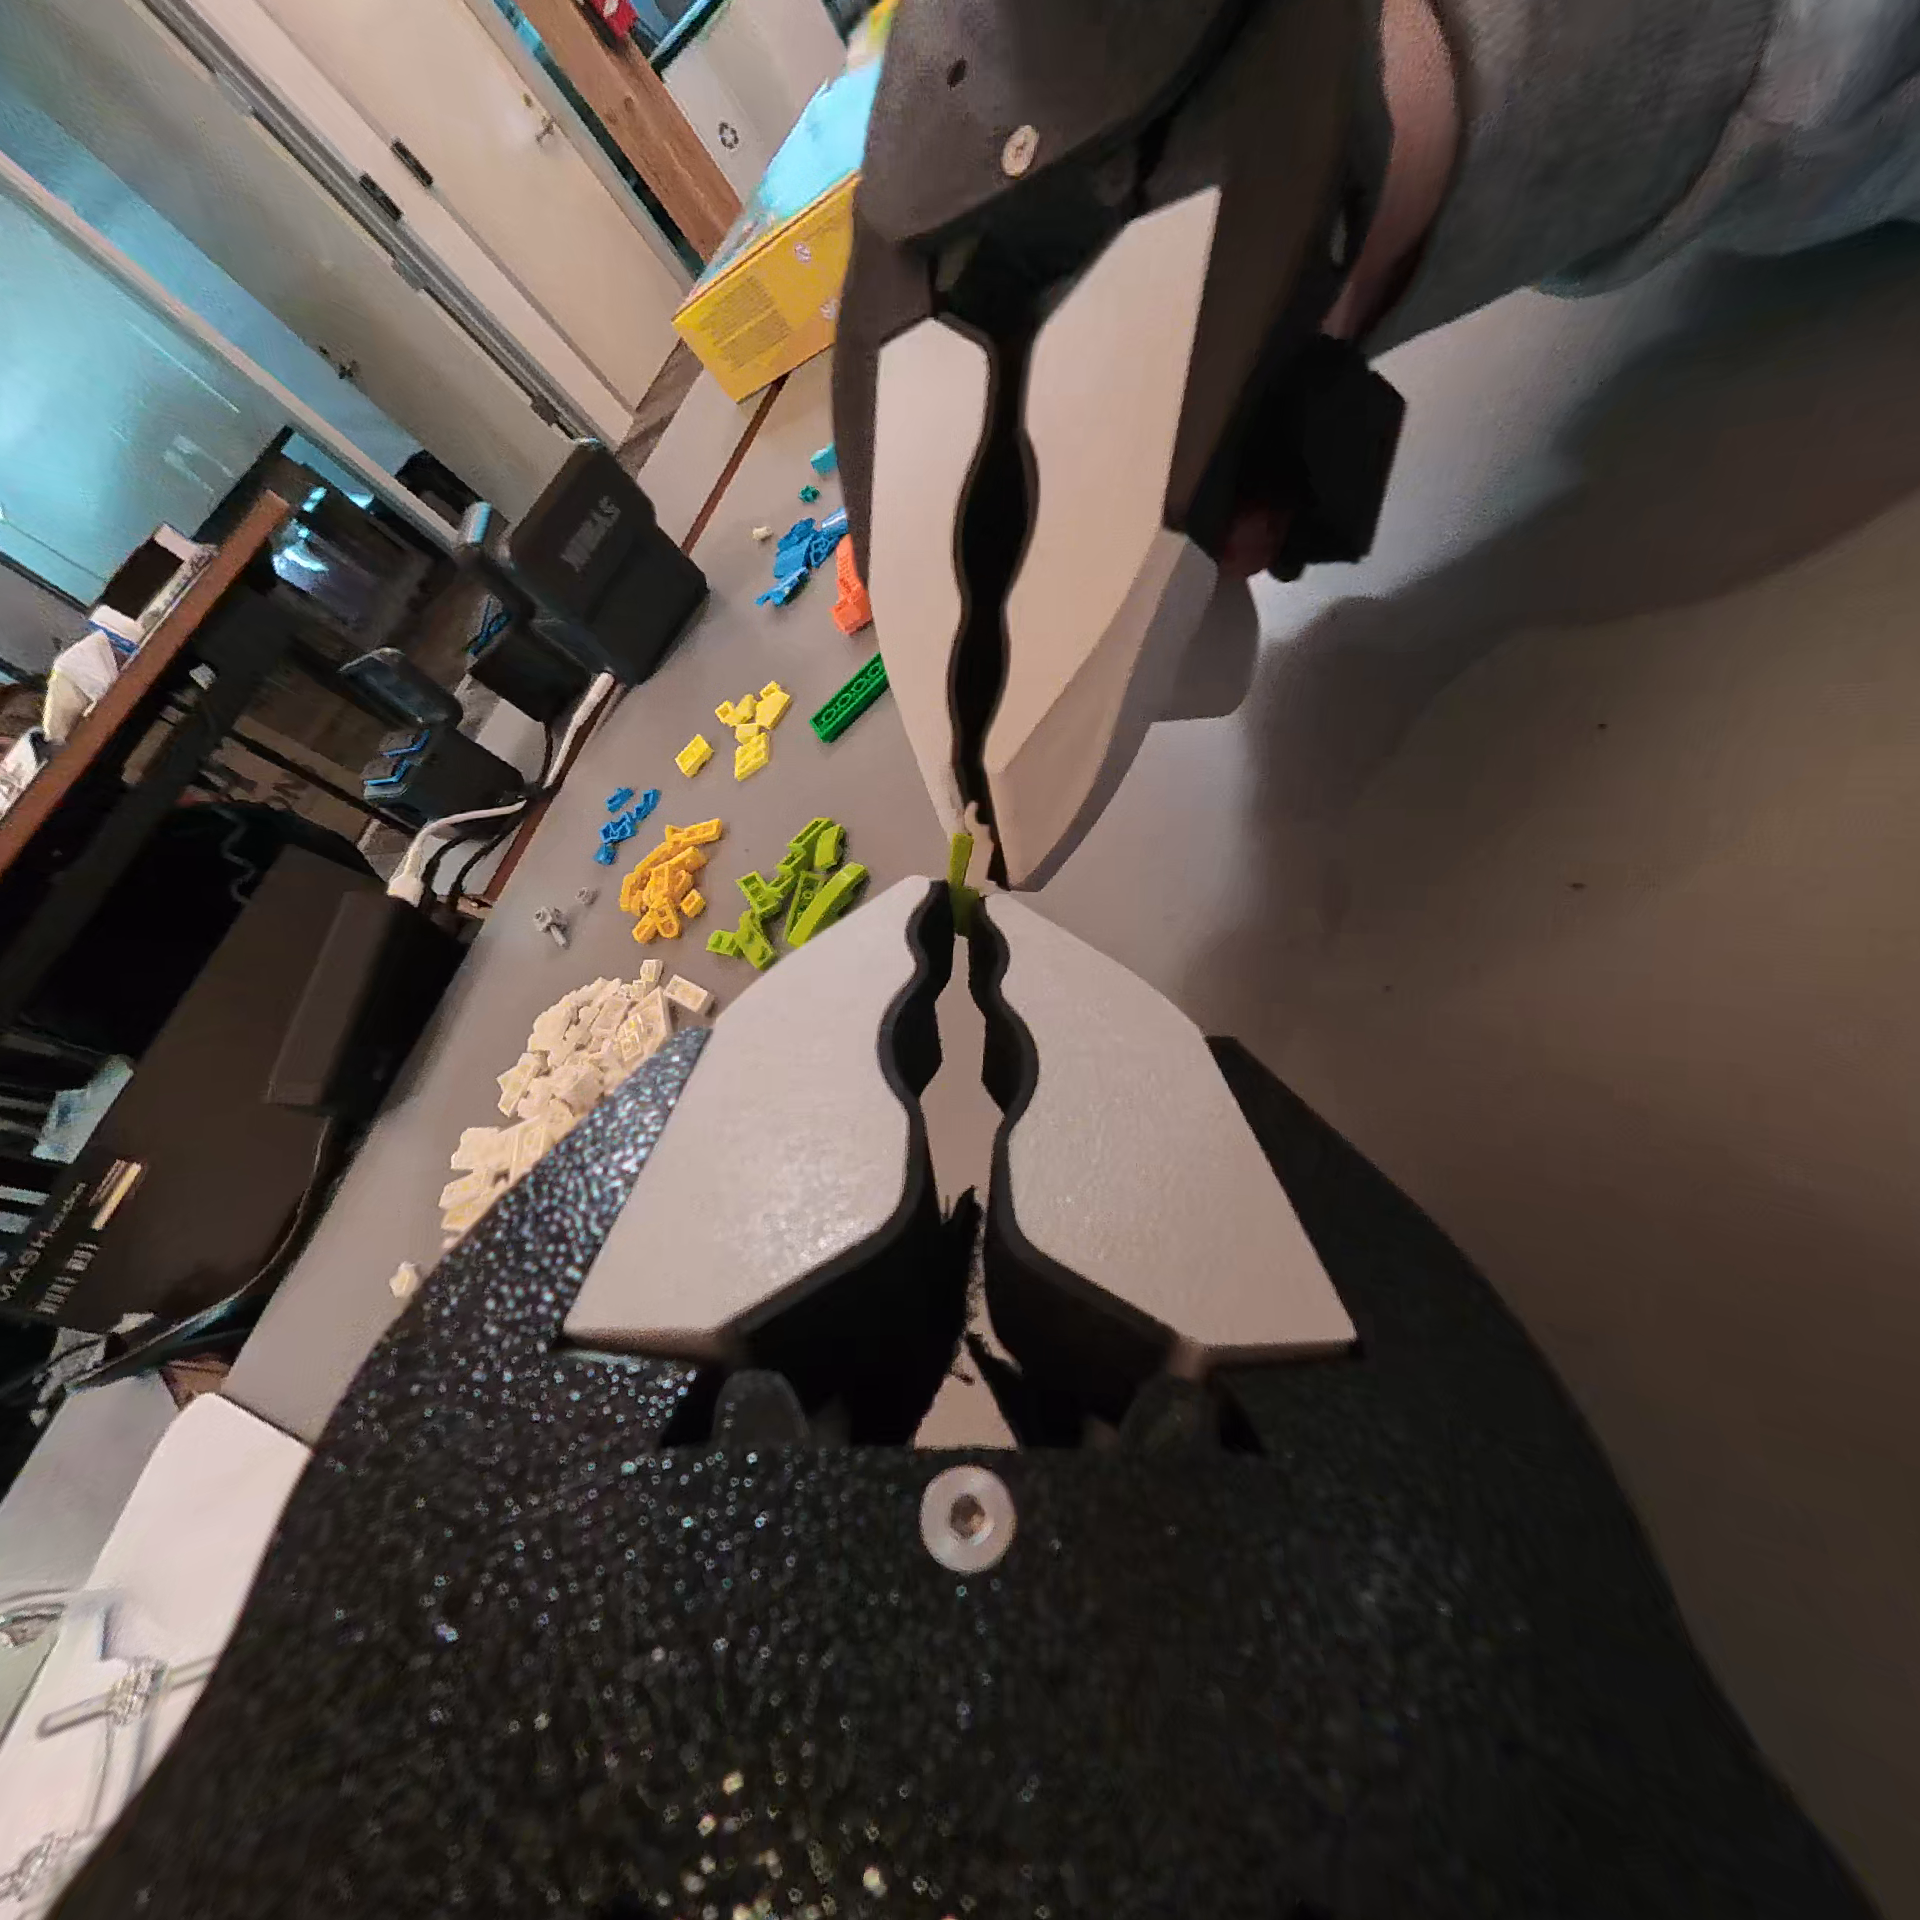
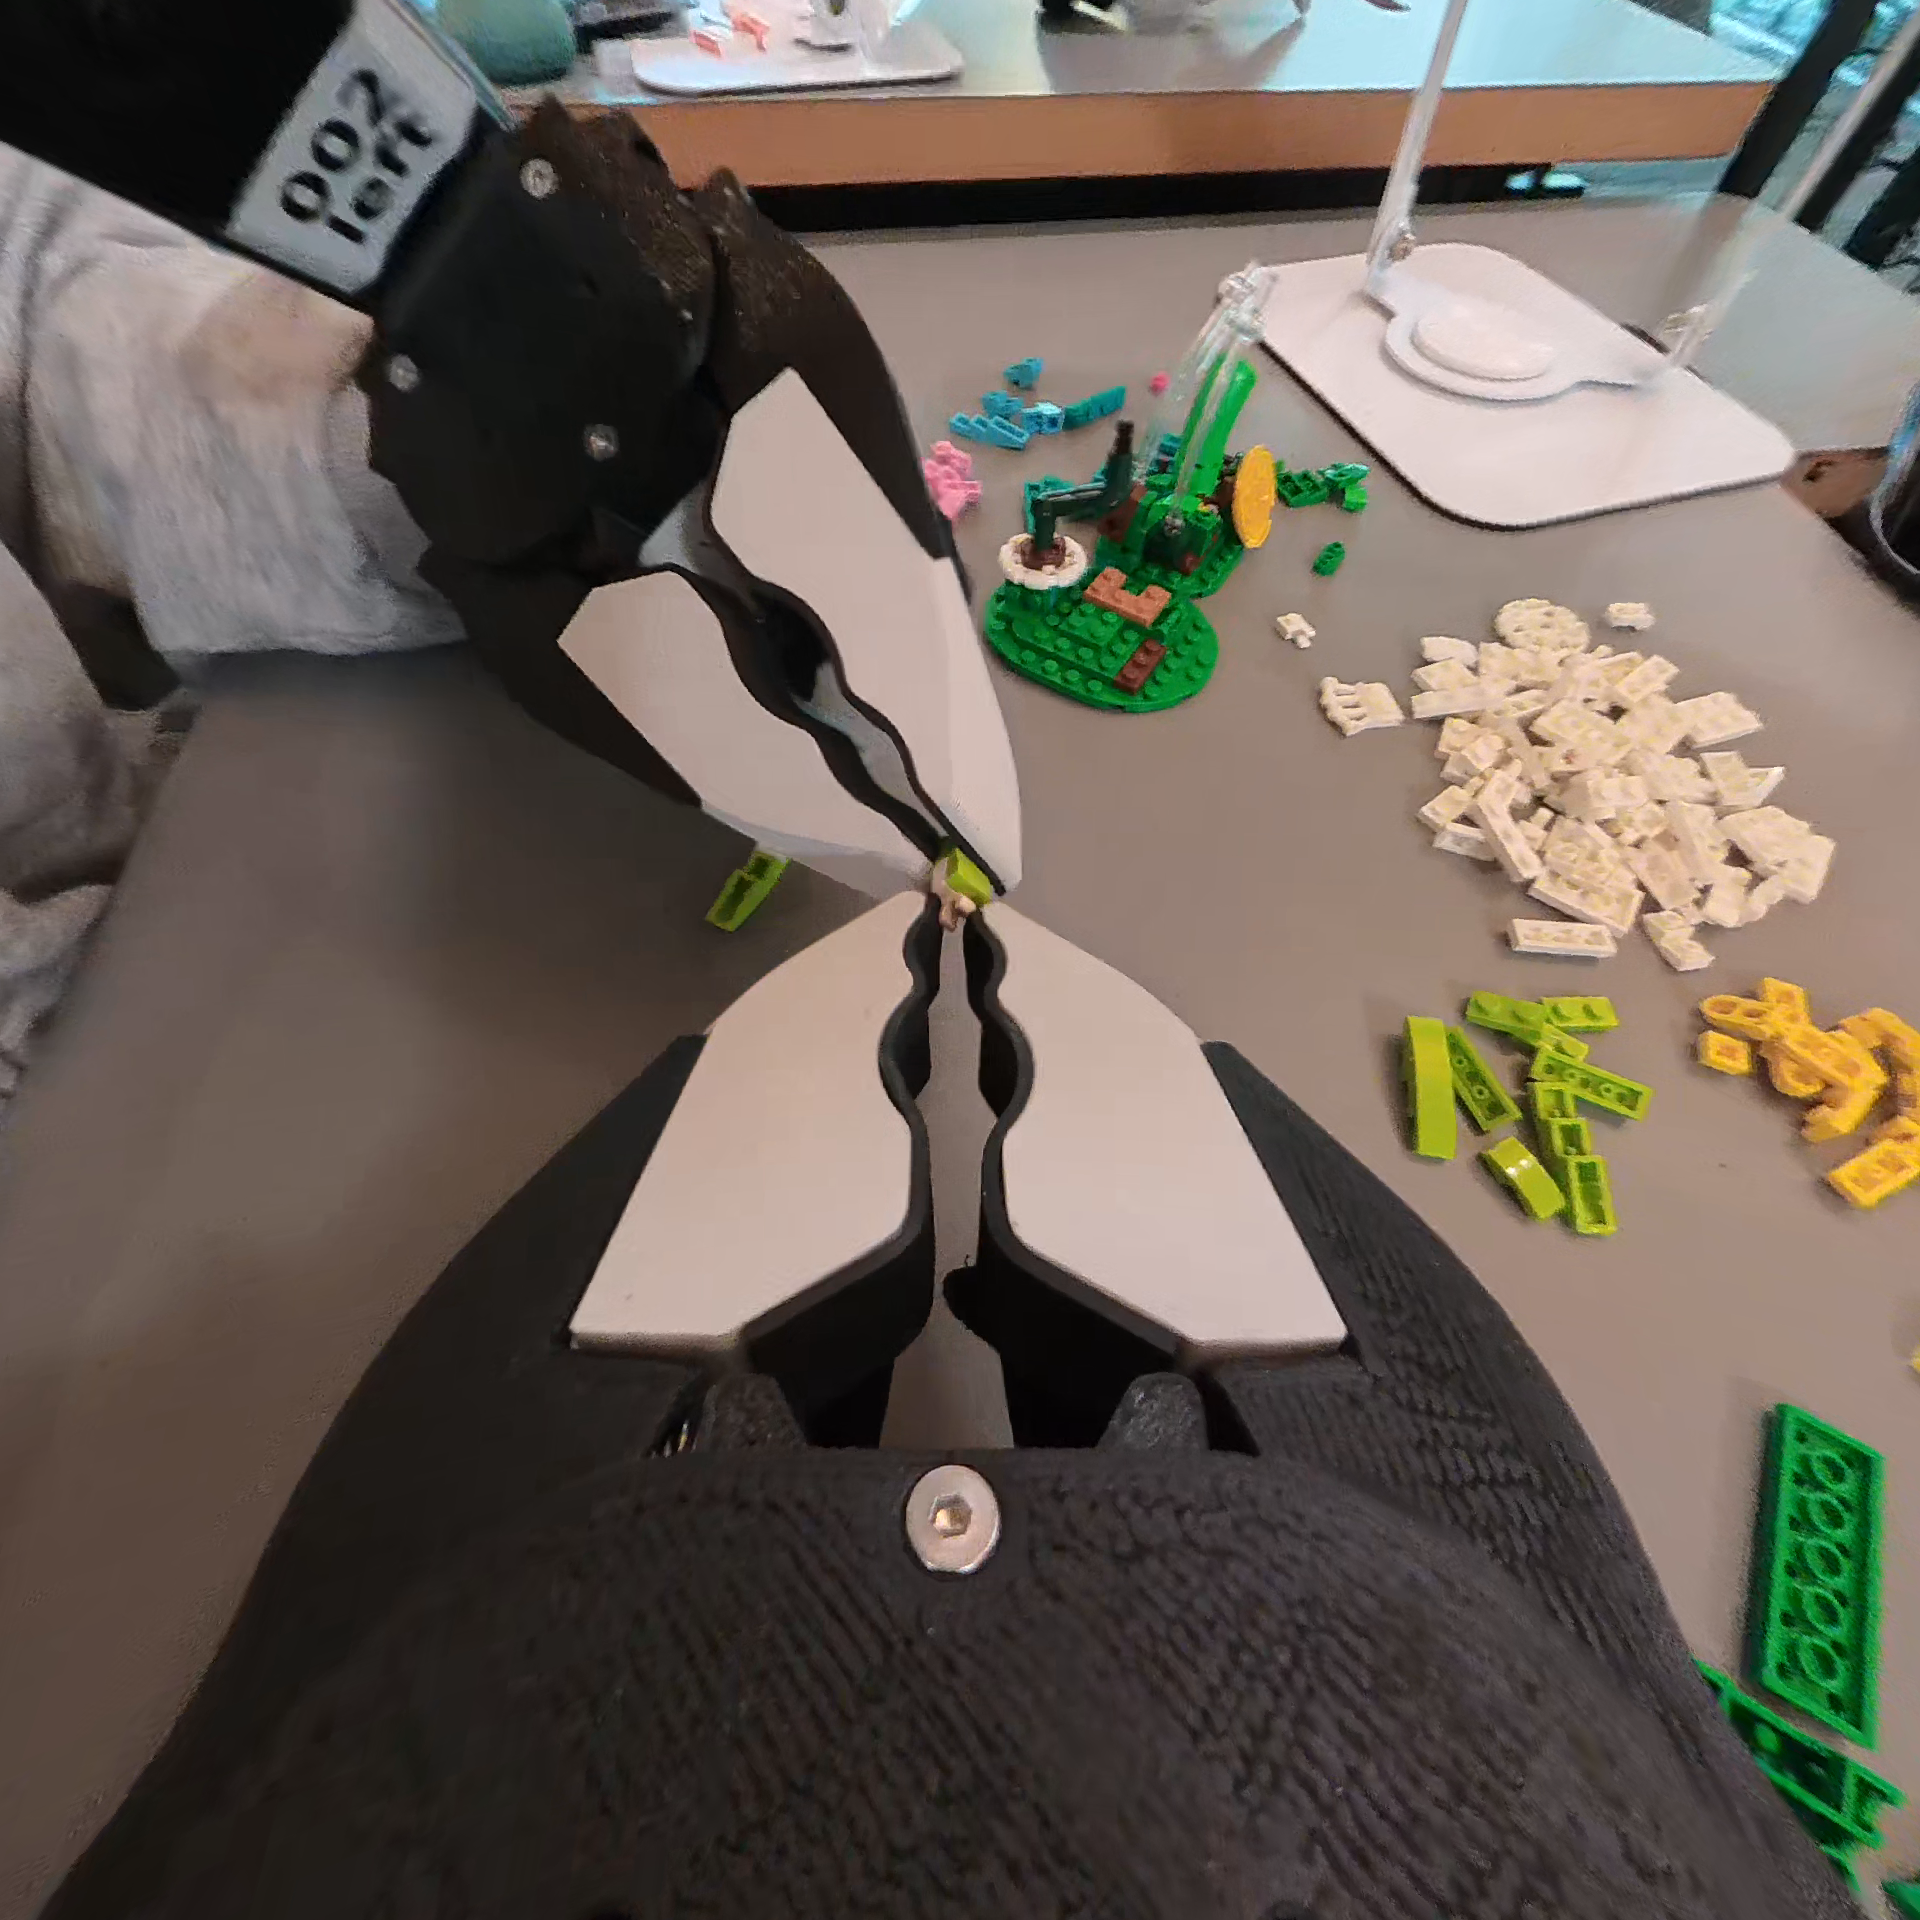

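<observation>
In the left wrist view my left gripper [image 1: 961, 909] is shut on a thin lime green piece [image 1: 963, 868] that sticks up out of its tips. My right gripper [image 1: 977, 828] comes down from above, tip to tip with it, shut on a tiny white piece [image 1: 974, 810] that touches the lime one. In the right wrist view my right gripper [image 2: 951, 920] pinches the white piece [image 2: 952, 907], and the left gripper [image 2: 961, 871] holds the lime piece [image 2: 968, 878] against it. Both meet above the grey table [image 2: 1195, 852].
A green brick model [image 2: 1122, 592] stands behind the grippers. White bricks [image 2: 1600, 769], lime pieces [image 2: 1527, 1101], yellow pieces [image 2: 1829, 1081] and green plates [image 2: 1818, 1579] lie to the right. One lime piece [image 2: 746, 888] lies under the left gripper. A white stand base [image 2: 1507, 384] is at the far right. Only a small space, under 4 cm, lies between the two pairs of fingers.
</observation>
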`<state>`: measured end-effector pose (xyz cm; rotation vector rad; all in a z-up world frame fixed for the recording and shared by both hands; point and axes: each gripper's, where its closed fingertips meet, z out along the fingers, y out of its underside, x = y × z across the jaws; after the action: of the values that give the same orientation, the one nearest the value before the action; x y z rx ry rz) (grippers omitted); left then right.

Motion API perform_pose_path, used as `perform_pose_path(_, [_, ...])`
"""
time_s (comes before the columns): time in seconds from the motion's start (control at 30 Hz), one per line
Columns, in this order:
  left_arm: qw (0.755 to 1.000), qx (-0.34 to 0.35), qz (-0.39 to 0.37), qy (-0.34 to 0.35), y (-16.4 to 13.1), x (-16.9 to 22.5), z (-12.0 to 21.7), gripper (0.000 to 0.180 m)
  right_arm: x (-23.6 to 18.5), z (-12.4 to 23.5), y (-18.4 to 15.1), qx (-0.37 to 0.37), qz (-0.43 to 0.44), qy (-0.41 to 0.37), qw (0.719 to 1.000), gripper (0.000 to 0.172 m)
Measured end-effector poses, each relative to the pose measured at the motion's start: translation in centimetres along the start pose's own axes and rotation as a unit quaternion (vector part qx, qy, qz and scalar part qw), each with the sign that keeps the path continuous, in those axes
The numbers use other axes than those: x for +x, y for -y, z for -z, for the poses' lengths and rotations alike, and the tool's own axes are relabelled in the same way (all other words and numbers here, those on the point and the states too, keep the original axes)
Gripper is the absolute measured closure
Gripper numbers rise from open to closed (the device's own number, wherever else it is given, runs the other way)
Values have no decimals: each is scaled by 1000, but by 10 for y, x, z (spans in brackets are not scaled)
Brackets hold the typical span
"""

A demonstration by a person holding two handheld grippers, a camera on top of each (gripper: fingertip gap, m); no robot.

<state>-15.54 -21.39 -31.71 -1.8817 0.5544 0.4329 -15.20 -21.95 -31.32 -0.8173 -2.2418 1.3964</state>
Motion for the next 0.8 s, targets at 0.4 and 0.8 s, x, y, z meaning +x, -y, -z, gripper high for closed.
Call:
perform_pose_path(0.4, [992, 27, -11, 126, 9, -35, 13, 178, 5, -6, 27, 138, -267, 84, 950, 161])
perform_pose_path(0.8, [989, 4, -71, 127, 5, -31, 9, 178, 14, 2, 31, 164, -286, 78, 941, 169])
